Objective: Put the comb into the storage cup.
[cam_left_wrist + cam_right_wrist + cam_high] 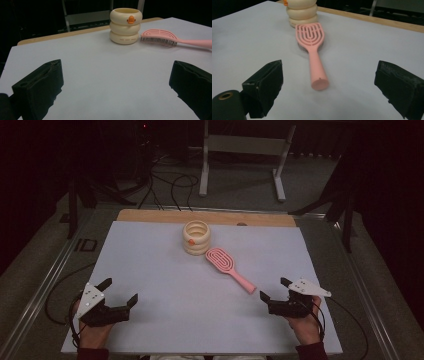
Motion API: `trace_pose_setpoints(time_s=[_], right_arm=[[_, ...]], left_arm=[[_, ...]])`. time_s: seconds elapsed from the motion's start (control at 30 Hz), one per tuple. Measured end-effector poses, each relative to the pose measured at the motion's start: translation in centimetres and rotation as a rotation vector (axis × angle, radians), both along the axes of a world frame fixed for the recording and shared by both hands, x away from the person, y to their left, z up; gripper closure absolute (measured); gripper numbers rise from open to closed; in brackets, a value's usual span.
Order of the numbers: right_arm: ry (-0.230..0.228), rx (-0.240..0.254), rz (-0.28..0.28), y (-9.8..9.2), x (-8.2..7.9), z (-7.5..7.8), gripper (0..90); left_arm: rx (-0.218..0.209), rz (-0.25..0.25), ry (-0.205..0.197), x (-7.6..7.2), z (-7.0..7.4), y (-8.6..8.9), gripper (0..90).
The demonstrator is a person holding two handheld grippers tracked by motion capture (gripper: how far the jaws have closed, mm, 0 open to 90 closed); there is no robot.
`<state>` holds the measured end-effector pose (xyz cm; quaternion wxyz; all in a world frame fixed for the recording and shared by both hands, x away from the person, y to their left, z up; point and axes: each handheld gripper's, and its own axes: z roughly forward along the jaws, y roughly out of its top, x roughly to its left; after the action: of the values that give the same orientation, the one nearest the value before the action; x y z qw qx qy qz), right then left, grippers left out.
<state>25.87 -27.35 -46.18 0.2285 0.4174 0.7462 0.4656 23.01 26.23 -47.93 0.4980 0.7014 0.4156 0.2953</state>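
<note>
Pink hairbrush [312,47] lies bristles down straight ahead of the right gripper [275,291], handle end between its wide-apart jaws. The left gripper [120,292] is also spread, empty. A shallow pinch may push the handle sideways toward the cream cup [196,237].

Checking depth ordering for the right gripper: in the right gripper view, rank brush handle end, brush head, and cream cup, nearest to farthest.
1. Round end of the pink plastic hairbrush's handle: nearest, between the open jaws of the right gripper.
2. Slotted pink brush head: farther up the white table.
3. Cream ringed cup with orange duck beak: farthest, just behind the head.
</note>
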Motion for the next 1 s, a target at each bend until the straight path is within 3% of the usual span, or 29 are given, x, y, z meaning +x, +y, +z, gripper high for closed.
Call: trace_pose_setpoints(time_s=[0.2, 0.47, 1.0], right_arm=[[0.029, -0.018, 0.022, 1.3, 0.8, 1.2, 8.6], [0.021, -0.055, 0.045, 2.6, 2.1, 3.1, 8.5], [0.058, -0.141, 0.063, 5.1, 5.9, 4.9, 8.5]], left_arm=[[-0.009, -0.002, 0.002, 0.0, -0.1, 0.0, 0.0], [-0.010, -0.008, 0.008, 0.0, -0.1, 0.0, 0.0], [-0.010, -0.009, 0.011, 0.0, -0.2, 0.0, 0.0]])
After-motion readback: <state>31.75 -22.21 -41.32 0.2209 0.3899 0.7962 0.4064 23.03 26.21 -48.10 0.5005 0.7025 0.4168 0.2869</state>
